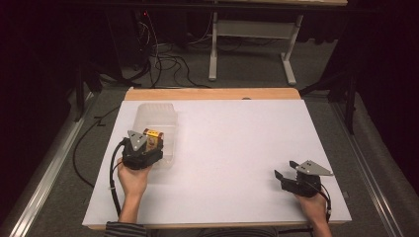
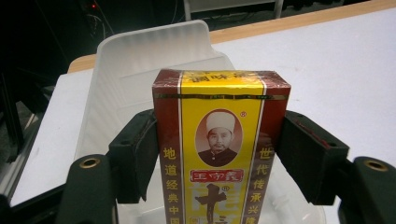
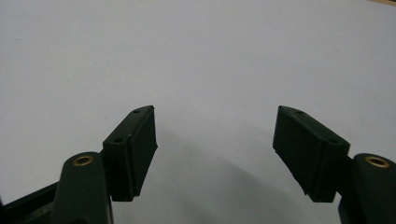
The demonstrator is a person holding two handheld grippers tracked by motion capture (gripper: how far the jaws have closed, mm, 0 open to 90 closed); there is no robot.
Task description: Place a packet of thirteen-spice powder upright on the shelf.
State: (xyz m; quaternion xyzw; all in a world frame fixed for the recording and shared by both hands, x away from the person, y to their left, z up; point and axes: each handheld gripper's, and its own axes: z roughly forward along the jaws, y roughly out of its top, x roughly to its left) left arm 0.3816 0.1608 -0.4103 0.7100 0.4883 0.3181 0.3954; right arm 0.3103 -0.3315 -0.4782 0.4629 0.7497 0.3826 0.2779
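White tabletop (image 1: 237,148) sitting in a dark room, left gripper (image 1: 144,146) hovering over the clear plastic tub (image 1: 160,118) at the left, right gripper (image 1: 291,173) resting apart | left gripper view: pads (image 2: 140,154) clamping the red-and-yellow seasoning box (image 2: 219,144) upright above the tub | right gripper view: jaws gaping wide over bare table, nothing between them

Left gripper (image 1: 146,143) clamped tight — right gripper (image 1: 285,169) jaws spread, low.
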